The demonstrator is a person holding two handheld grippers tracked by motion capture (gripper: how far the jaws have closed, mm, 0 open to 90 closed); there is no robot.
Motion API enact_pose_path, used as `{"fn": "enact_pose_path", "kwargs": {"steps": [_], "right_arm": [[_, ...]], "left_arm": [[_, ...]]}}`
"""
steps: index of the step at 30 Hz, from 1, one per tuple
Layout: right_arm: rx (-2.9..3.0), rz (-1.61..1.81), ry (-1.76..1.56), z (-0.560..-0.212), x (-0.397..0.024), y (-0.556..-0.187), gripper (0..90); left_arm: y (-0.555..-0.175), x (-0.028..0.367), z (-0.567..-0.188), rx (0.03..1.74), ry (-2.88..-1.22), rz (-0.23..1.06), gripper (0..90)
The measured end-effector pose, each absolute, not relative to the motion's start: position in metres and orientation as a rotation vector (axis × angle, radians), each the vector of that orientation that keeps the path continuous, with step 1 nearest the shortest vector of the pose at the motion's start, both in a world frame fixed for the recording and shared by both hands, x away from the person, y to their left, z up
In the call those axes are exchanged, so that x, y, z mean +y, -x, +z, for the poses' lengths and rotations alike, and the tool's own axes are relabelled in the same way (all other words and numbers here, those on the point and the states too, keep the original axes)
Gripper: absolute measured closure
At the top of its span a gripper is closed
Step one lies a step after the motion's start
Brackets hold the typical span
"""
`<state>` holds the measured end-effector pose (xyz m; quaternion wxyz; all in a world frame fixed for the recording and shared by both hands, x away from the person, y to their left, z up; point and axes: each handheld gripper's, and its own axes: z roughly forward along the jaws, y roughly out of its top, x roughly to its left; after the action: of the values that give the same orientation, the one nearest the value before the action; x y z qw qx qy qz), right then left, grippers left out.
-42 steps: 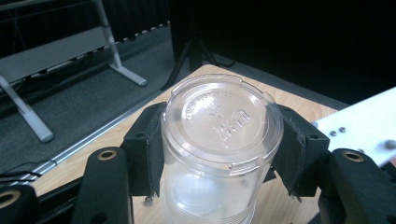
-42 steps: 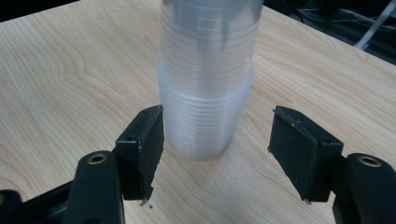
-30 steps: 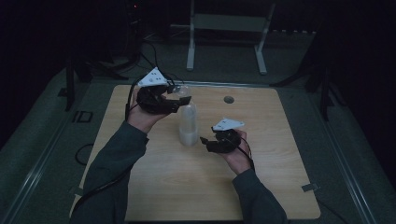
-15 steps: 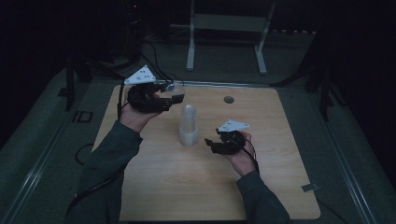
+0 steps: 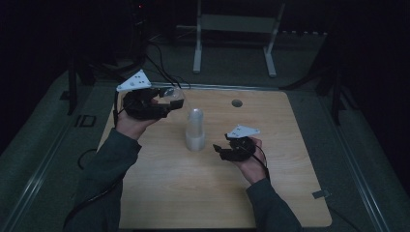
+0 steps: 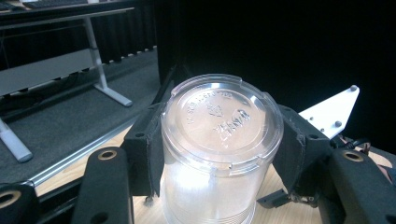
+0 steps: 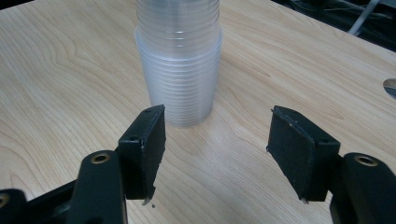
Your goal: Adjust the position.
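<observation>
A stack of clear plastic cups (image 5: 195, 129) stands upside down in the middle of the wooden table (image 5: 159, 193); the right gripper view shows the stack (image 7: 178, 65) just beyond the jaws. My left gripper (image 5: 167, 102) is raised at the table's far left and is shut on a single clear cup (image 5: 175, 95). That cup (image 6: 219, 144) sits between the left jaws with its embossed base toward the camera. My right gripper (image 5: 218, 150) hovers low just right of the stack, open, with nothing between its pads (image 7: 148, 140).
A round hole (image 5: 236, 103) is cut in the table near its far edge. Behind the table stand a white metal frame (image 5: 234, 29) and cables on grey carpet. A small tag (image 5: 321, 194) sits at the table's right front corner.
The left gripper has carried the single cup up and to the left, away from the stack. The right gripper has drifted slightly right and stayed open.
</observation>
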<state>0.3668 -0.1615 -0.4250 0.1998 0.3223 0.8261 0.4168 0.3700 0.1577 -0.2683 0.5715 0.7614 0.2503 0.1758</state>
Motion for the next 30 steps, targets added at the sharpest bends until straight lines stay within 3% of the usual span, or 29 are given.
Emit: {"fn": "enact_pose_path", "kwargs": {"steps": [30], "right_arm": [[2.308,1.171,-0.873,-0.423,-0.163,-0.361,36.2]], "left_arm": [[-0.355,0.177,-0.306,0.566,-1.767,0.352,41.4]]}}
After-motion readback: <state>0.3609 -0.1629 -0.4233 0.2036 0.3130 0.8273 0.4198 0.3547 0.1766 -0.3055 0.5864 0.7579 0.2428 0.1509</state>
